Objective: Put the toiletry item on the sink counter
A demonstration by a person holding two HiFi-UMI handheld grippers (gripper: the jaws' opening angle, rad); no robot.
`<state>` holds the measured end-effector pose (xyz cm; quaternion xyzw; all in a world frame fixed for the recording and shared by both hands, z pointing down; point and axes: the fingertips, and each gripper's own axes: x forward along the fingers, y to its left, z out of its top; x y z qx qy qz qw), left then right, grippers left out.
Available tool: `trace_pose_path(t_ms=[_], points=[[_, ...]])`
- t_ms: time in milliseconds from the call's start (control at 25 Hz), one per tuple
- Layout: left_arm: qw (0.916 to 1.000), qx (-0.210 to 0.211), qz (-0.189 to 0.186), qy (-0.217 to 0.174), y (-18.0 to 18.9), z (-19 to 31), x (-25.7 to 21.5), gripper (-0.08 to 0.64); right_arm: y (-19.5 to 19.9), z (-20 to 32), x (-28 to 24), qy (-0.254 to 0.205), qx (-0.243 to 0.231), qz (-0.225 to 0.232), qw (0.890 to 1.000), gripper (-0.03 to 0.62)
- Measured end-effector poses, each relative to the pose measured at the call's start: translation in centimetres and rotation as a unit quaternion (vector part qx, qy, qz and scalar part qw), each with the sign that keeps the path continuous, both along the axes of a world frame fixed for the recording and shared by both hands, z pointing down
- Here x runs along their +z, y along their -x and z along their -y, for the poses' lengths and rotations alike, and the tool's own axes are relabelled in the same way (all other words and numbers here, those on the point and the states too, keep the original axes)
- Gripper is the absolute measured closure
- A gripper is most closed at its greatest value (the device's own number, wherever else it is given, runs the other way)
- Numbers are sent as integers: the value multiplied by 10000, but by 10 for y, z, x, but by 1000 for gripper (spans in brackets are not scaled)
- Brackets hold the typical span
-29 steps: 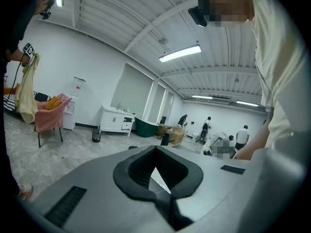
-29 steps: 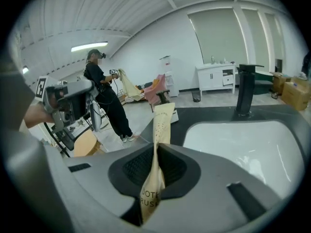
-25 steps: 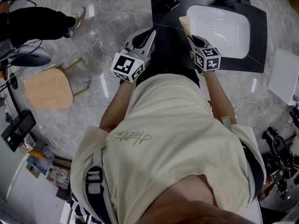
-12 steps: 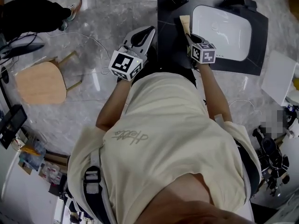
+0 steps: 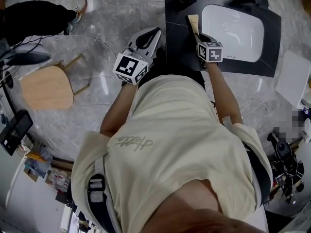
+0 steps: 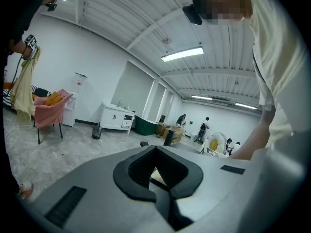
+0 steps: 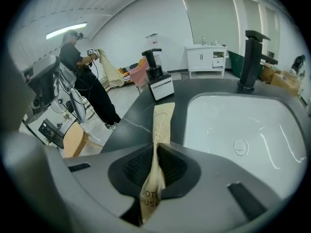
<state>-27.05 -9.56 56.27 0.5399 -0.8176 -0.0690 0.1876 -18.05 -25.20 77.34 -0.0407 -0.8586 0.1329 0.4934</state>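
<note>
Status: right hand-held gripper [image 7: 155,152] is clamped on the near end of the toothbrush packet [image 7: 163,118], a flat tan paper sleeve. The free end sticks out past the jaws toward 12 o'clock. The packet is over the dark tabletop [image 5: 176,28], on the strip at 9 o'clock of the white basin [image 5: 233,25]. Neither view shows whether its far tip touches the surface.

Gripping by one end looks deliberate. The long free part can be laid flat on the strip before the jaws let go, and the jaws stay clear of the basin rim. Judgement: this is the placing step, release not yet done. Risk: the strip is narrow, so a skewed drop could slide the packet into the basin.

Left hand-held gripper [image 5: 151,35] has its jaws closed on nothing. It hangs off the tabletop's 9 o'clock edge, over the floor [image 5: 97,28], probably just kept out of the way.

Surface: matte black, mostly bare.
- Faucet [image 7: 252,57] is at the basin's far side, about 12 o'clock.
- Small black-and-white appliance [image 7: 158,76] is at roughly 11 o'clock of the packet.

Room: large open hall with a grey marble-look floor.
- Wooden stool [image 5: 41,86] is at 9 o'clock.
- Person in black [image 7: 80,76] is beyond the tabletop's edge.
- White cabinet [image 7: 206,57] stands against the far wall.
</note>
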Motion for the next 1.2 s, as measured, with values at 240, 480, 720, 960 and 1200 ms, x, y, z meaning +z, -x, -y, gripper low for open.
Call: trace_pose_path(t_ms=[240, 480, 720, 960, 1200], points=[[10000, -34, -12, -13, -2, 1, -1, 557, 5, -2, 4, -87, -98, -23, 9999, 558], [10000, -85, -38, -2, -1, -3, -2, 557, 7, -4, 2, -29, -33, 13, 10000, 515], [9999, -159, -28, 23, -2, -7, -3, 557, 8, -5, -7, -109, -158, 104, 9998, 509], [9999, -150, -30, 4, -9, -1, -5, 557, 5, -7, -29, 32, -188, 293, 9994, 509], [9999, -68, 122, -58, -20, 15, -19, 557, -4, -2, -49, 183, -132, 519, 9984, 509]])
